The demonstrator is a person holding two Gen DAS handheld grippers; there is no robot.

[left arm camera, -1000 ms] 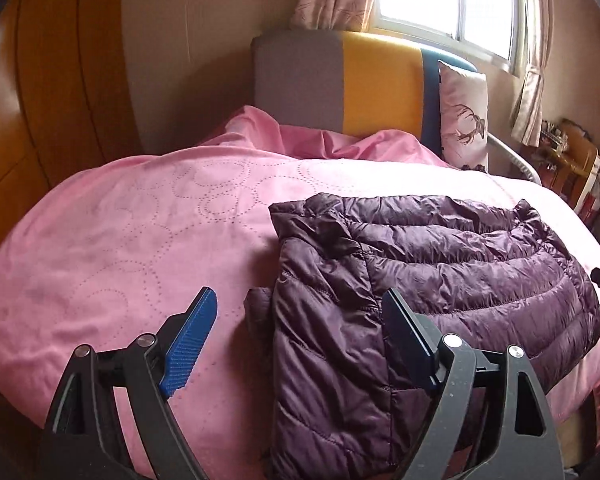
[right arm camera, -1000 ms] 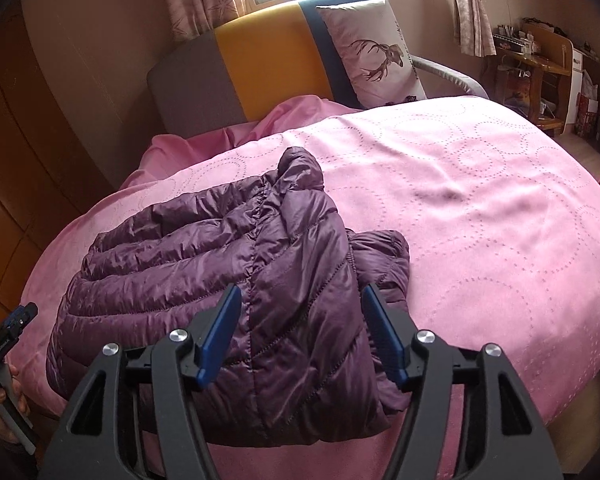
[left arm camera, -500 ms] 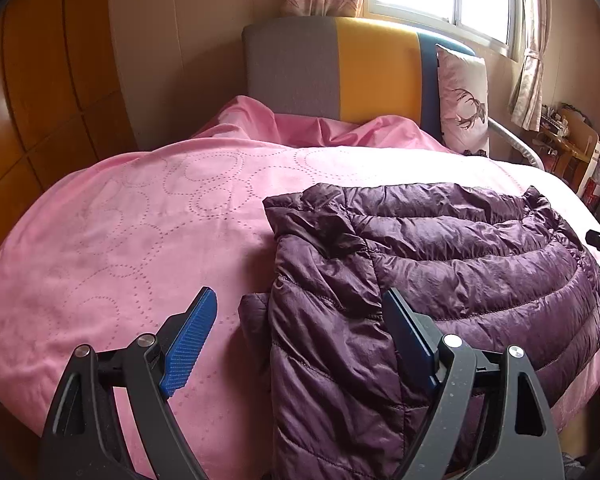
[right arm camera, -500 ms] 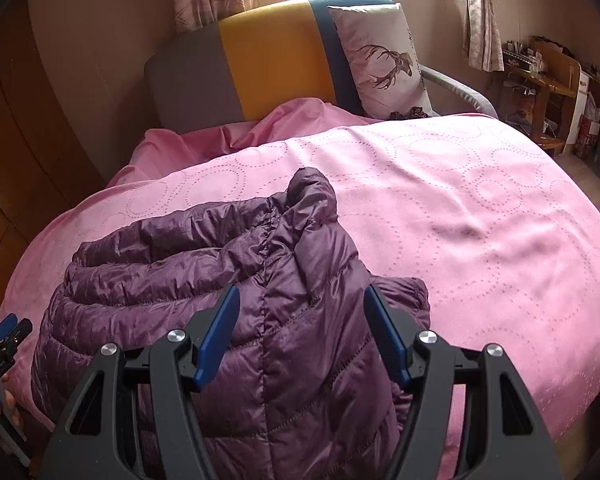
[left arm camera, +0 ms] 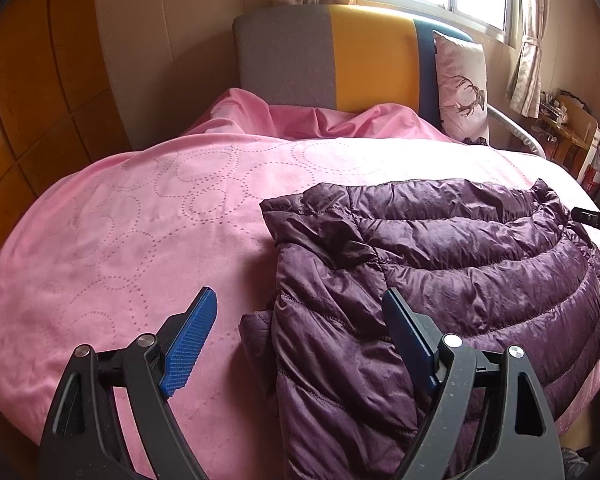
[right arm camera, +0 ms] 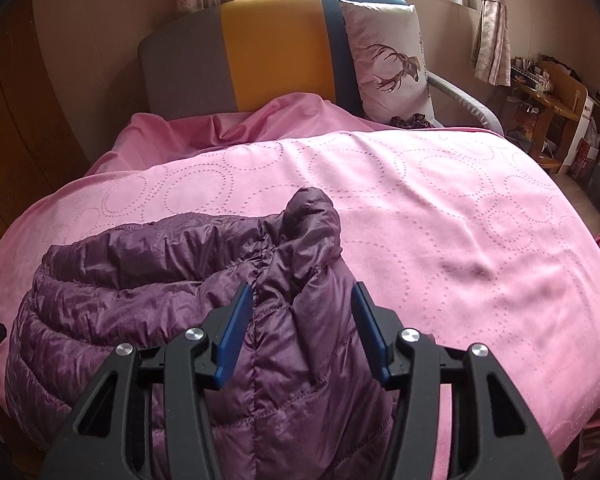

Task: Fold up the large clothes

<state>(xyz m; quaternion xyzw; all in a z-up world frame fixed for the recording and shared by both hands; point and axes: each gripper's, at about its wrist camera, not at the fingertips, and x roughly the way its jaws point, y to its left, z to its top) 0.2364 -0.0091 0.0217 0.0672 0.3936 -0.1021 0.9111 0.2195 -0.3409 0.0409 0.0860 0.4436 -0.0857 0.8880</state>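
Note:
A dark purple quilted puffer jacket [left arm camera: 452, 280] lies folded on the pink bedspread [left arm camera: 148, 224] near the bed's front edge. It also shows in the right wrist view [right arm camera: 188, 288]. My left gripper [left arm camera: 300, 332] is open and hovers over the jacket's left end, holding nothing. My right gripper [right arm camera: 302, 328] is open above the jacket's right end, by the raised collar [right arm camera: 310, 216], holding nothing. Its tip shows at the right edge of the left wrist view [left arm camera: 596, 218].
A grey, yellow and blue headboard [left arm camera: 340, 56] stands at the back with a deer-print pillow [right arm camera: 388, 60] against it. Wooden wall panels [left arm camera: 28, 92] are on the left. A wooden shelf with clutter [right arm camera: 548, 92] stands on the right, below a curtained window.
Both grippers have moved forward over the jacket, which now fills more of each view. The right gripper has closed in on the collar end. Both stay open.

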